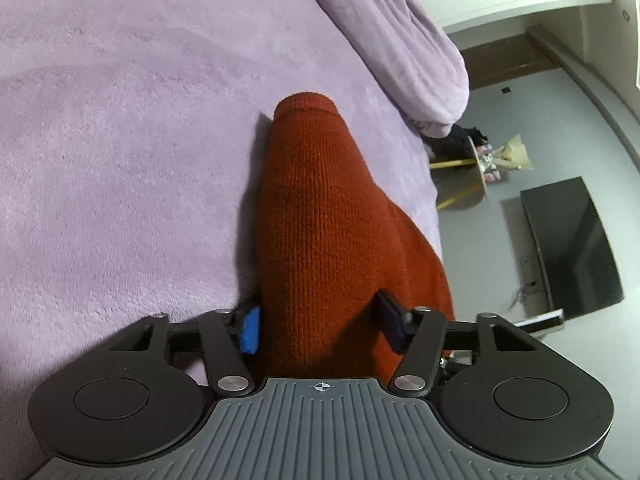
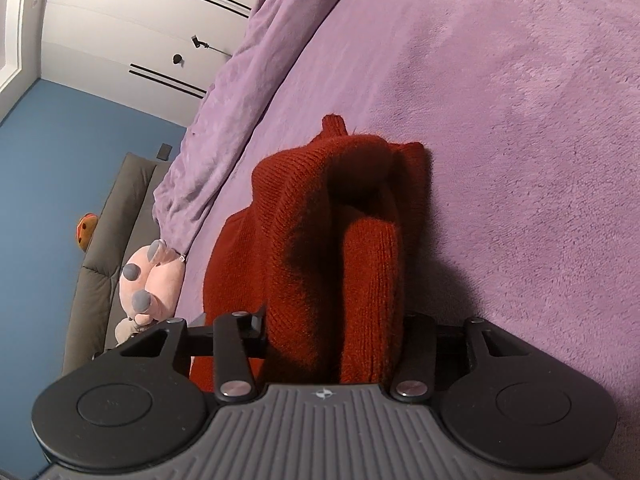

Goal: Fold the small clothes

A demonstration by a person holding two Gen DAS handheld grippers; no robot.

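Note:
A rust-red knitted garment (image 1: 320, 216) lies on a purple plush bed cover (image 1: 120, 140). My left gripper (image 1: 320, 326) is shut on one bunched part of it, and the cloth runs away from the jaws as a long sleeve-like tube. The blue pad (image 1: 250, 330) presses its left side. My right gripper (image 2: 334, 332) is shut on another thick bunch of the same red garment (image 2: 340, 232), whose folds rise between the jaws; its fingertips are mostly hidden by the cloth.
A rolled purple blanket (image 1: 400, 40) lies along the far edge of the bed. Off the bed in the left view are a dark flat panel (image 1: 572, 248) and small items on the floor. In the right view, a pink plush toy (image 2: 148, 280) rests against a grey sofa (image 2: 108, 240).

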